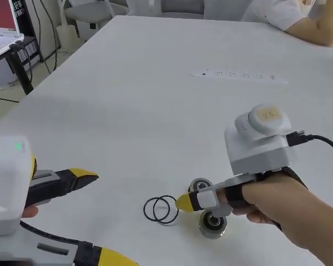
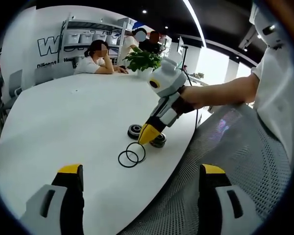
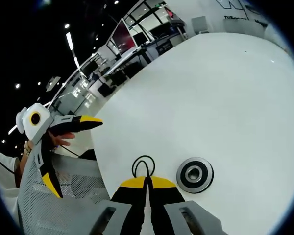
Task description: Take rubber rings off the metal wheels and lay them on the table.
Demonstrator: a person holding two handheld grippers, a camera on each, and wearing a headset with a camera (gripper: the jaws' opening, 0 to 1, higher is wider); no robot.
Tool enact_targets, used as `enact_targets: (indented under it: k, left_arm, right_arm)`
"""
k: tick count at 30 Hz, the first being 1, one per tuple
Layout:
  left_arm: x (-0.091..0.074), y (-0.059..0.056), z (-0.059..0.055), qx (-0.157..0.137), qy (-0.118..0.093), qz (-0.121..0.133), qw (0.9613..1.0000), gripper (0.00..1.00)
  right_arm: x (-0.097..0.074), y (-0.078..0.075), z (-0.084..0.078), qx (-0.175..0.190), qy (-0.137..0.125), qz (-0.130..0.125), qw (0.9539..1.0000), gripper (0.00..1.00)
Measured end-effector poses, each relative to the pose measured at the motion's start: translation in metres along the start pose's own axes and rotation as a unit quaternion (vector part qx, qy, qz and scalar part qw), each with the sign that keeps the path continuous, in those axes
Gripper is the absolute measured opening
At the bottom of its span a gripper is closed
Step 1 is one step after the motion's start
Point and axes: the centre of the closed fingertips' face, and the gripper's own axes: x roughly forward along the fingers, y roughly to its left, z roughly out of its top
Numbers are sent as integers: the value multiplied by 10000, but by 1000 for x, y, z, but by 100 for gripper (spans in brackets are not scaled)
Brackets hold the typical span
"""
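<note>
White and broad, the surface (image 1: 155, 100) runs back through an office to seated people (image 2: 88, 66) and shelving (image 2: 88, 29). One power strip (image 1: 238, 75) lies far up it. The left tool (image 1: 110, 219) is spread wide and the right tool (image 1: 183, 203) is pressed together. Two metal wheels (image 1: 213, 223) lie flat near the front edge, bores up, flanking the right tool's tip. Two rubber rings (image 1: 161, 209) lie flat and overlapping just beside that tip, the pair stretched left to right in the head view.

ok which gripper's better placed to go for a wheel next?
Right, likely. The right gripper, jaws shut, sits beside both wheels; the left gripper, open, is farther back.
</note>
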Motion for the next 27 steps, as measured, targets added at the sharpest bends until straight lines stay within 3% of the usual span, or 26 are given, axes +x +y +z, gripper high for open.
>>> enact_targets:
  k: [20,27]
  left_arm:
    - [0,0,-5,58,163,6,9999,97]
    - [0,0,-7,76,203,-7,9998,97]
  right_arm:
    - [-7,-9,3,-196,-22,-288,9994,1]
    - [-15,-5,9,-254,-143,-253,9993,1]
